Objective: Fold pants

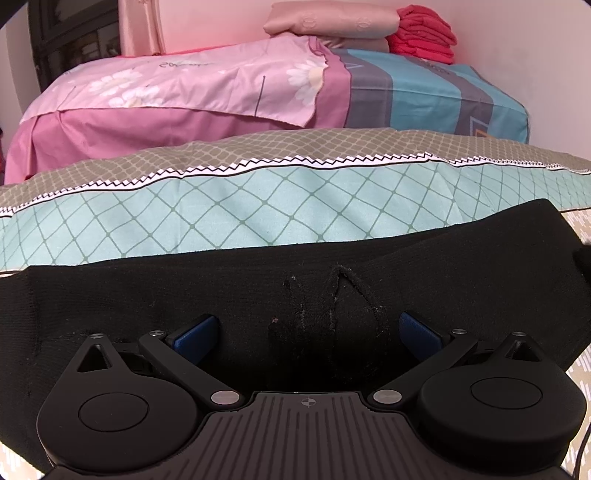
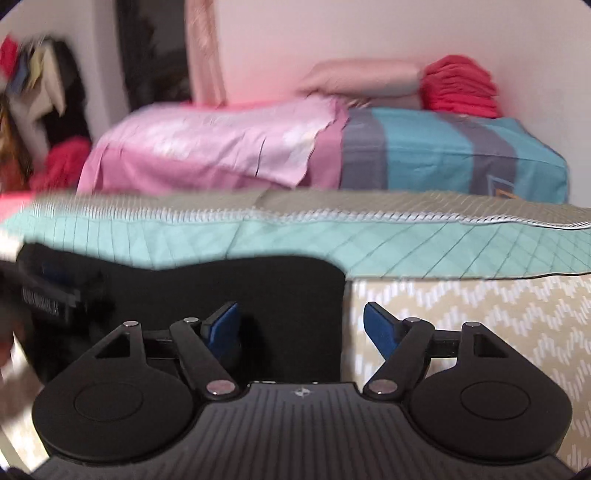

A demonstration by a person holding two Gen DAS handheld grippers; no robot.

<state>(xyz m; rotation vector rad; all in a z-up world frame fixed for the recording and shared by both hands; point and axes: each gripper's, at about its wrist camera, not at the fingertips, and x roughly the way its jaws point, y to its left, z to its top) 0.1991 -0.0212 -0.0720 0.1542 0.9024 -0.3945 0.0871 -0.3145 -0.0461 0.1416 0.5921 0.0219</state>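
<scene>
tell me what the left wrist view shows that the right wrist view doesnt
Only the left wrist view: the worn seam of the black pants, lying between the open left gripper.

Only the right wrist view: the pants' end edge, between the open right gripper fingers, and clothes piled at far left.

Both: the pants, the teal diamond-pattern cover, the pink bedspread, and the red folded stack.
</scene>
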